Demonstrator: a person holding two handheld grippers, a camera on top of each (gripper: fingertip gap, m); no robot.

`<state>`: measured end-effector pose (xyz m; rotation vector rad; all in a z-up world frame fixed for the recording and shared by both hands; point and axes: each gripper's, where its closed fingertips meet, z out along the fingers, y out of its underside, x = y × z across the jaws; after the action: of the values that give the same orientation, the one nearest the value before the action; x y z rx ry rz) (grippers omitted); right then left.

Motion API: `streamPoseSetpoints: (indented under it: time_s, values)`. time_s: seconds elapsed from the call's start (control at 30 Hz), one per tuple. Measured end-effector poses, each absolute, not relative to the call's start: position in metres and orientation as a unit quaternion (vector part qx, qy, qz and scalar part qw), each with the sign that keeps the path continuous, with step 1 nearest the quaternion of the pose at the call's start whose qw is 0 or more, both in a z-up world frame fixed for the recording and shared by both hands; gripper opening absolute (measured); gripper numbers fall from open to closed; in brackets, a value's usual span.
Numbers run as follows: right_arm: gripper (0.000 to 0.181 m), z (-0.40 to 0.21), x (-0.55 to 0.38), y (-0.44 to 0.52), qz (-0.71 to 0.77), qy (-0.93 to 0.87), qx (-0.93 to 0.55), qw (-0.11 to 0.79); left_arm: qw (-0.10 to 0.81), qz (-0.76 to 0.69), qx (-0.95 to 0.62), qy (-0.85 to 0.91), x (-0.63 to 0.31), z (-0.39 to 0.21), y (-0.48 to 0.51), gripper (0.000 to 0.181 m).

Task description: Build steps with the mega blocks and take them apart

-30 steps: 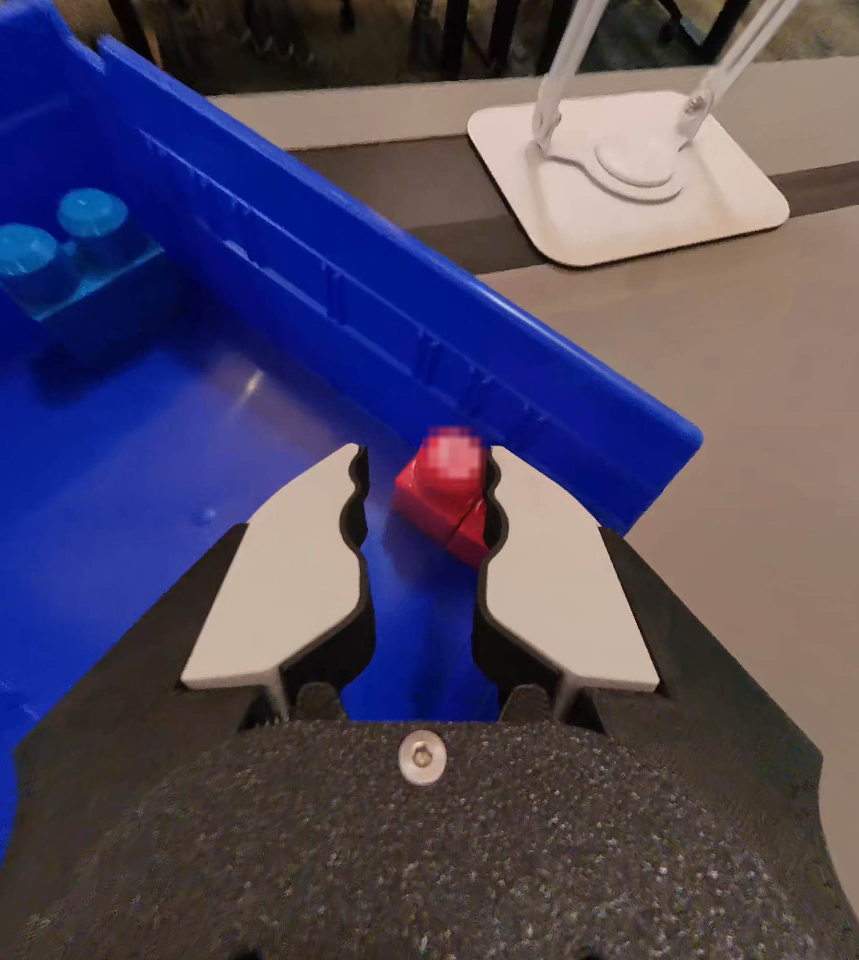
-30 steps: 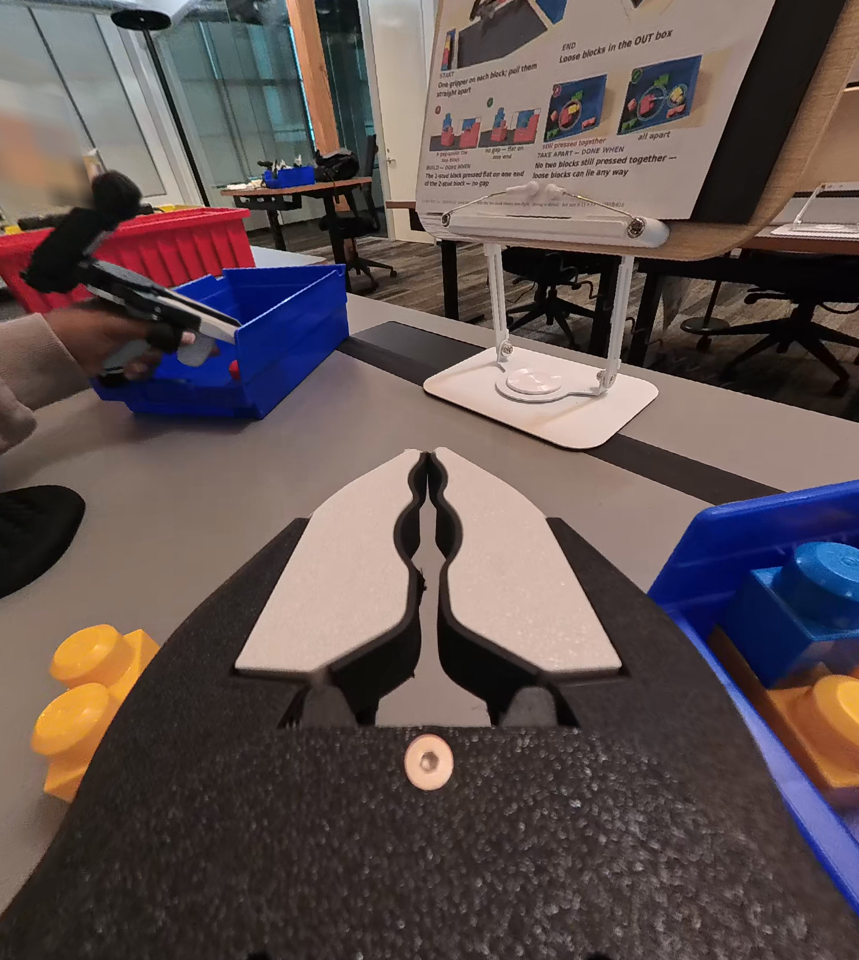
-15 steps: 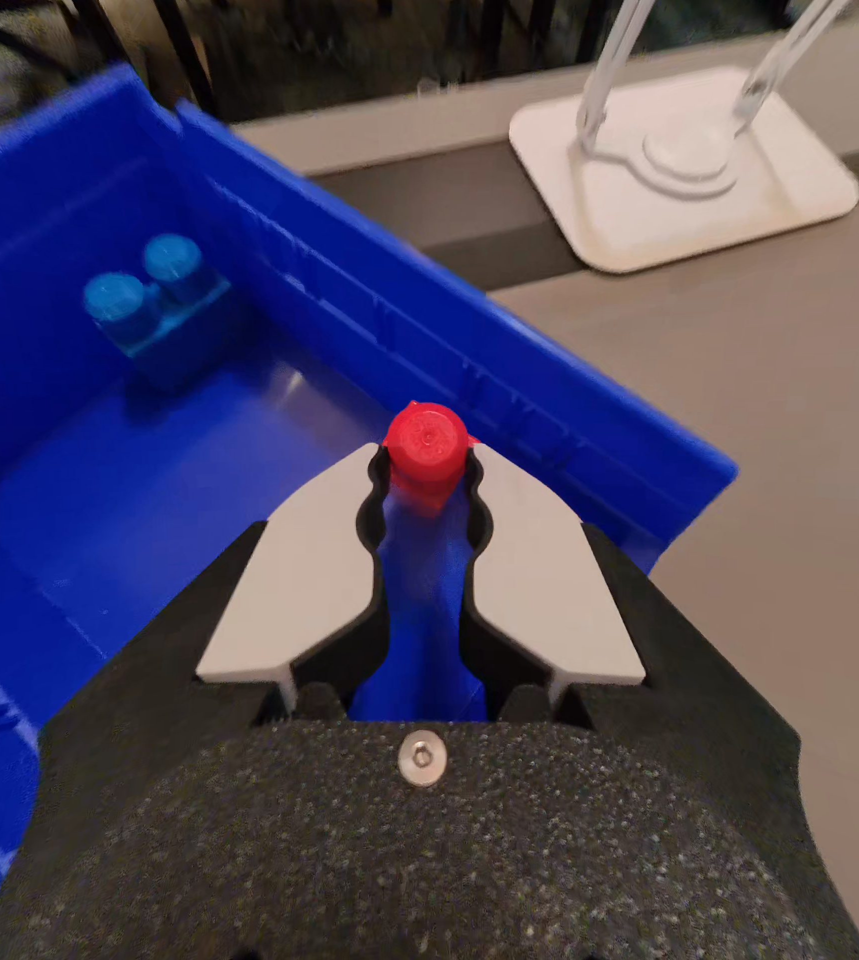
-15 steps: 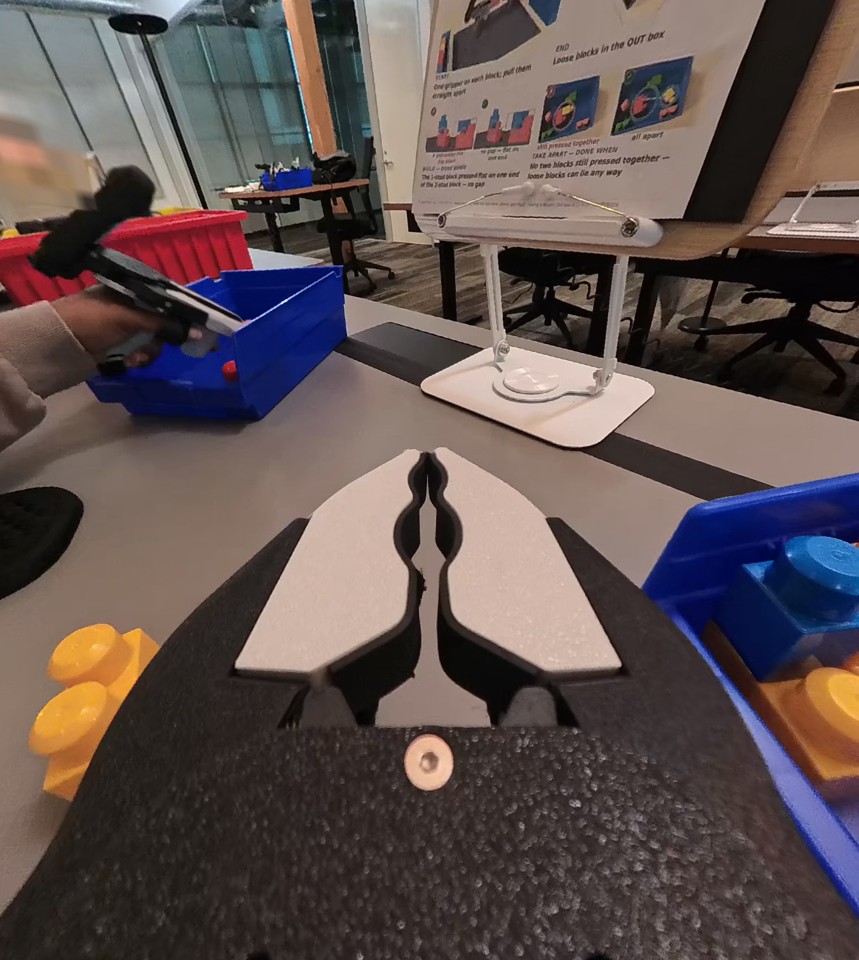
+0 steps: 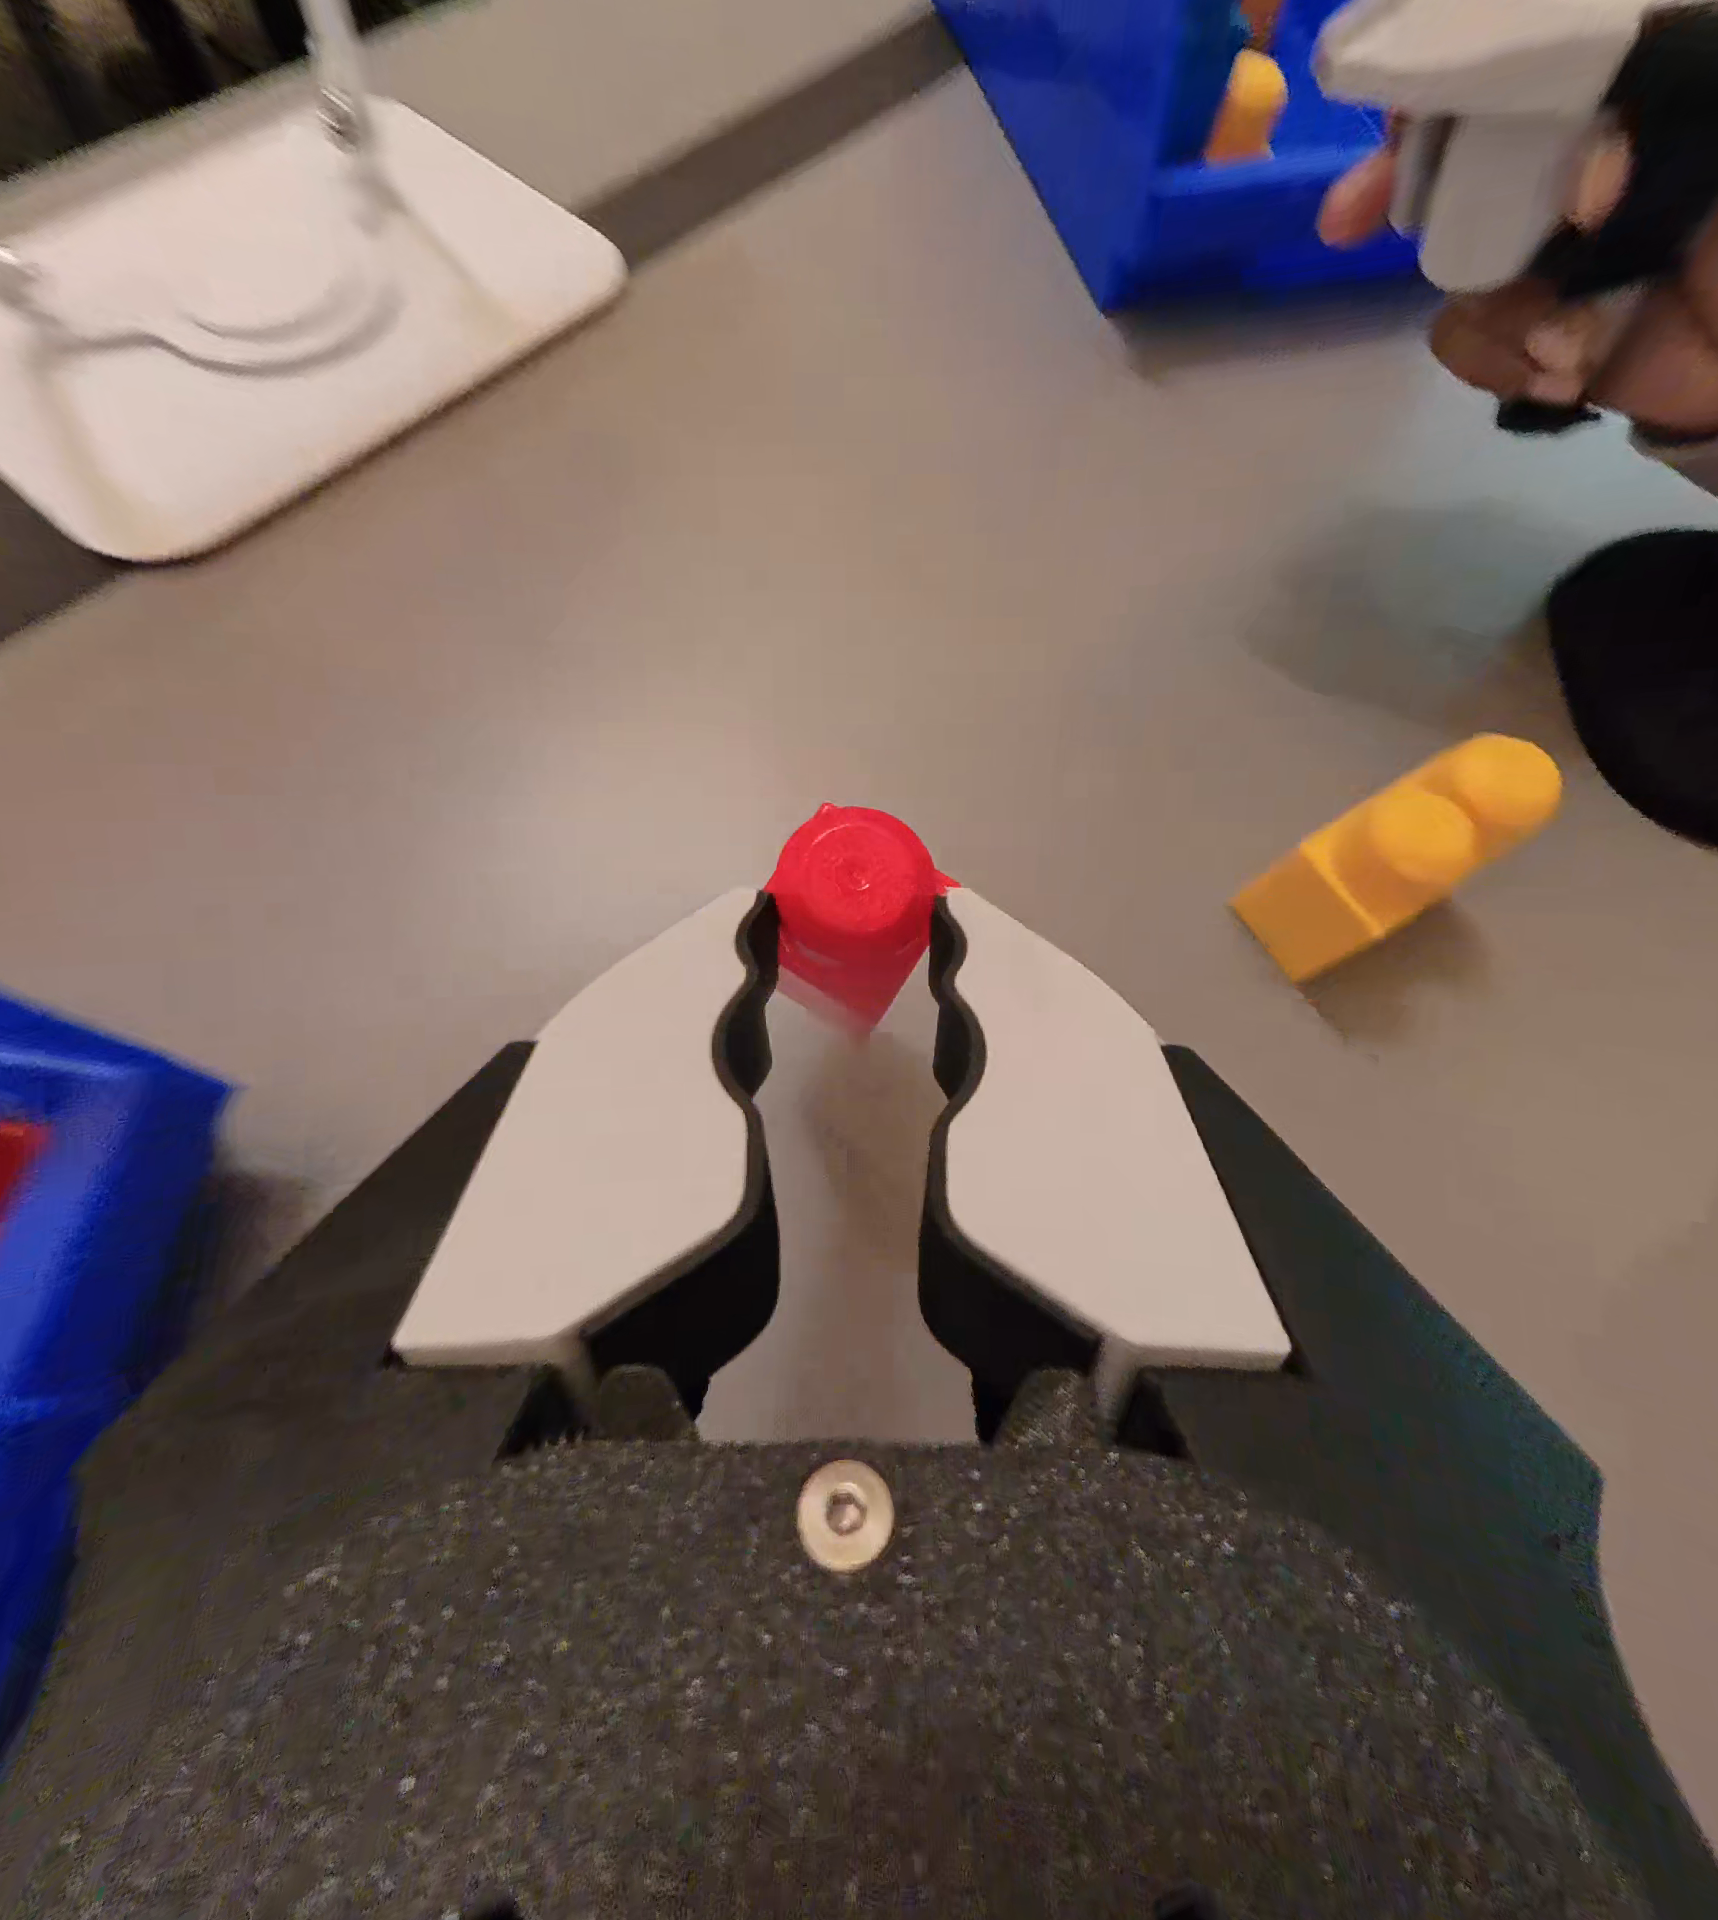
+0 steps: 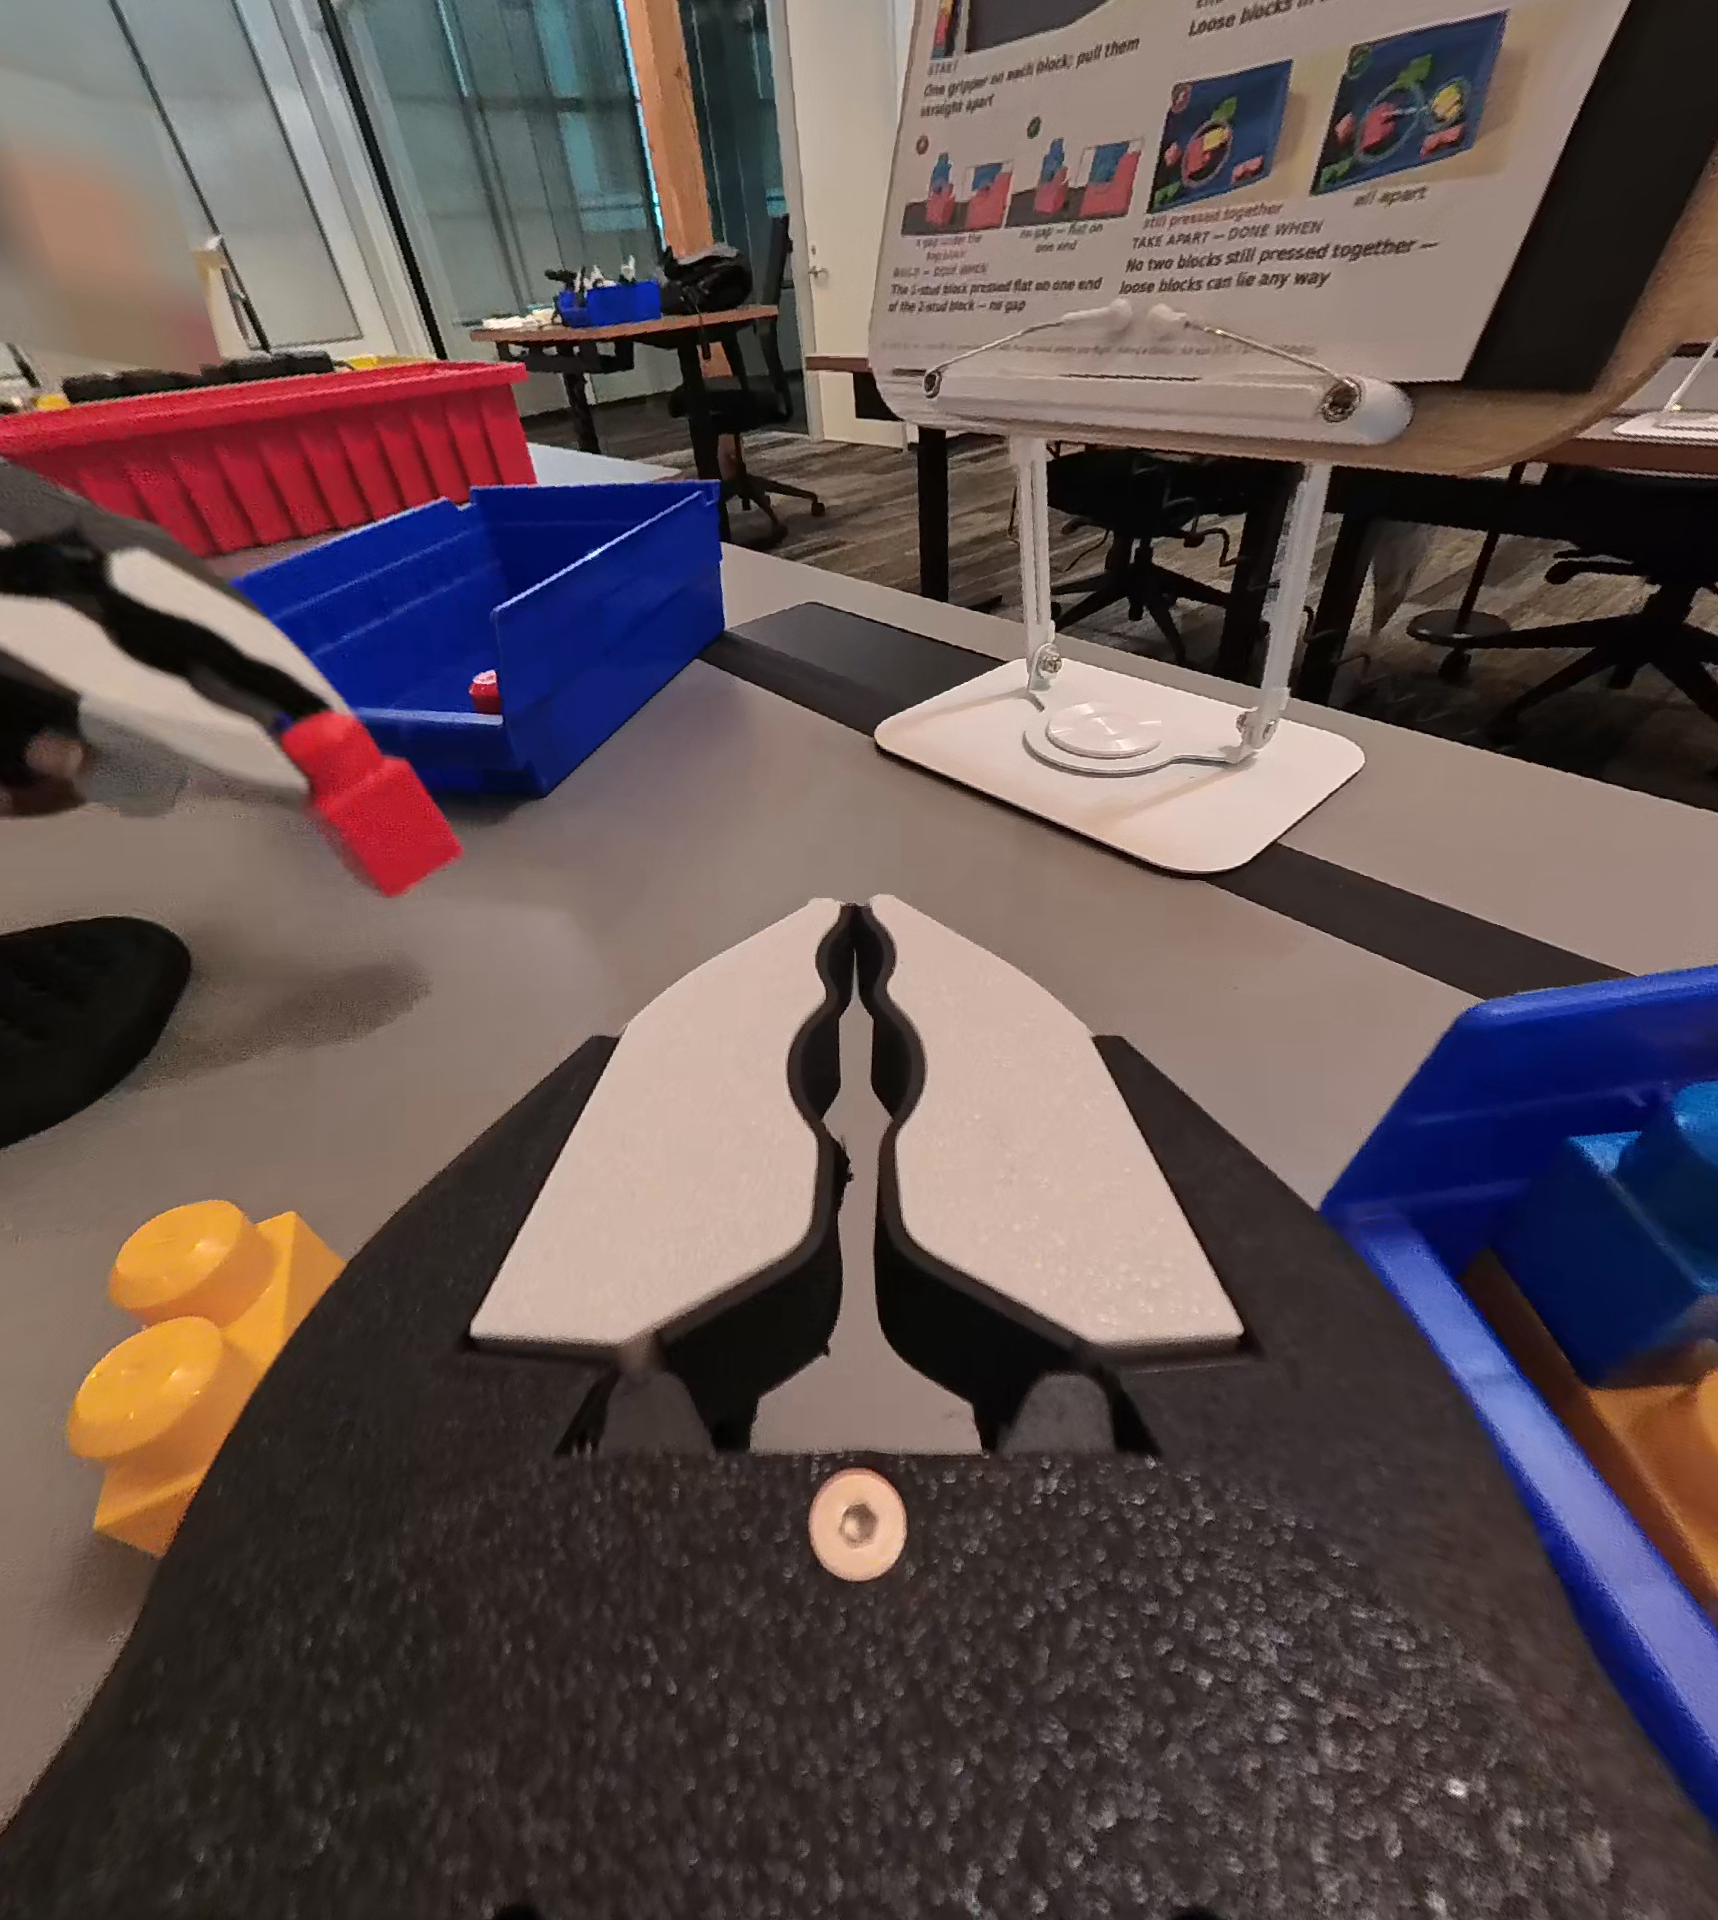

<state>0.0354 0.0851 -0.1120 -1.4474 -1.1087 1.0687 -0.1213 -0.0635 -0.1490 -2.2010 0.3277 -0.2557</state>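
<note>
Grey table (image 6: 751,831) holds 2 blue bins (image 6: 564,613), office chairs (image 6: 1665,623) behind.

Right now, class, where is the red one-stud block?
The left gripper holds the red one-stud block above the grey table, with the yellow two-stud block to its right.

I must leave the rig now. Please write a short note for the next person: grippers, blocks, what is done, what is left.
Left gripper: shut on the small red one-stud plastic block, held in the air above the grey table.
Right gripper: shut, empty, low over the table.
Yellow two-stud plastic block: lying on the table beside the right gripper.
Done: red block is out of the blue plastic bin.
Left: press red onto yellow, then pull them apart.
</note>
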Motion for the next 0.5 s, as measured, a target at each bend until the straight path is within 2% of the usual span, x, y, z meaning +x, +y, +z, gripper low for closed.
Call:
streamPoseSetpoints:
  time_s: [0.17,0.33,0.43,0.5]
  values:
    - [0.0,-0.113,0.034,0.082,0.437,-0.465,-0.593,0.491,0.398,-0.141,-0.893,0.154,-0.078,-0.182,-0.067,0.028]
    - [0.0,-0.114,0.032,0.071,0.44,-0.496,-0.573,0.482,0.402,-0.129,-0.891,0.165,-0.067,-0.198,-0.065,0.028]
    - [0.004,-0.114,0.032,0.05,0.422,-0.564,-0.54,0.46,0.425,-0.116,-0.881,0.172,-0.066,-0.198,-0.062,0.042]
    - [0.011,-0.126,0.034,0.028,0.385,-0.636,-0.524,0.416,0.444,-0.118,-0.871,0.174,-0.064,-0.194,-0.061,0.046]
